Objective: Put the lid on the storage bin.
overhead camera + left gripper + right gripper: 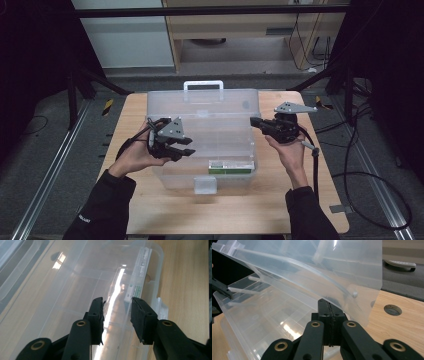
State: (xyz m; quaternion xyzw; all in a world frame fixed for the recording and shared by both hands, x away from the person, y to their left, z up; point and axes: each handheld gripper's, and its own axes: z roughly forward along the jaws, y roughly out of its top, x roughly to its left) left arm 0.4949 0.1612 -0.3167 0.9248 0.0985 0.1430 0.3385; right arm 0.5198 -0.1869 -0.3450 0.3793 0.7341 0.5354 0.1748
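Black jaws, clear ribbed plastic box (pixel 202 130)

High view looks down; gripper views closely share the clear box (pixel 202 135).

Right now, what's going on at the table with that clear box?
A person is working on a clear plastic storage box on a wooden table, a gripper in each hand. The right gripper has its jaws shut, pressed against the edge of the lid, which stands raised at a slant above the box. The left gripper hovers over the box's left side with its jaws apart and nothing between them. A green-and-white label shows near the box's front right corner.
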